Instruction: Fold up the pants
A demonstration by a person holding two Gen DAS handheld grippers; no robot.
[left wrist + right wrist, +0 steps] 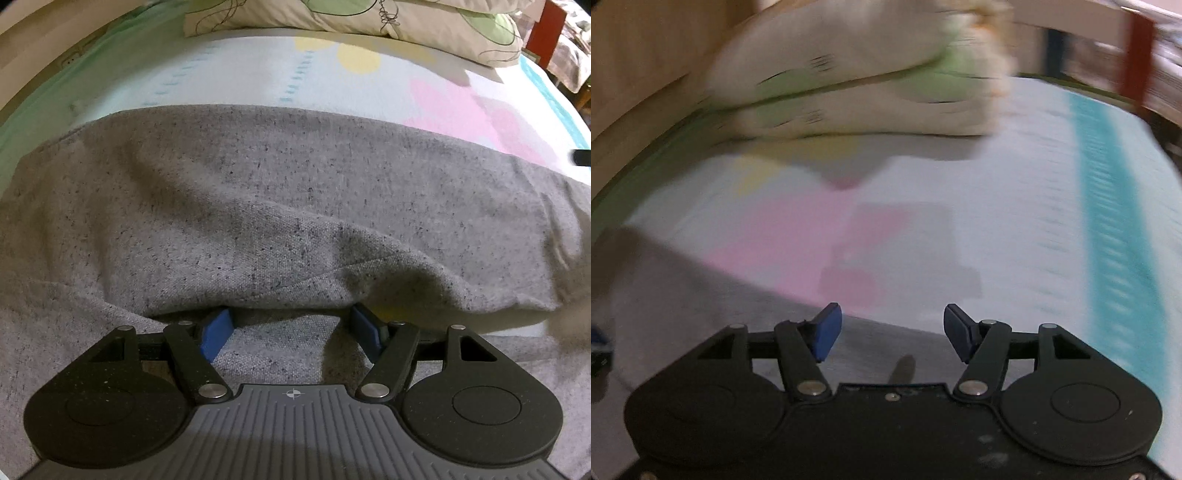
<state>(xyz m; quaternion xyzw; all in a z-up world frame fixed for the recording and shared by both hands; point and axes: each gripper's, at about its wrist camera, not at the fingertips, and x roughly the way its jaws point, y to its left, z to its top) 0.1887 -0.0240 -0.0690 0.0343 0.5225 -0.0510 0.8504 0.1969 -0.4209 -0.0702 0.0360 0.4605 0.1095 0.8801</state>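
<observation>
Grey speckled pants (258,192) lie spread across the bed and fill most of the left wrist view. My left gripper (291,332) is open, its blue fingertips (218,332) tucked under a raised fold of the pants, with fabric below them too. In the blurred right wrist view my right gripper (892,330) is open and empty, just above the pants' grey edge (701,295). A dark piece at the right edge of the left wrist view may be the right gripper.
The bed sheet (332,85) is pale with pink, yellow and teal patches. Stacked cream and green pillows (369,14) lie at the head; they also show in the right wrist view (857,81). A wooden wall (639,55) stands at left.
</observation>
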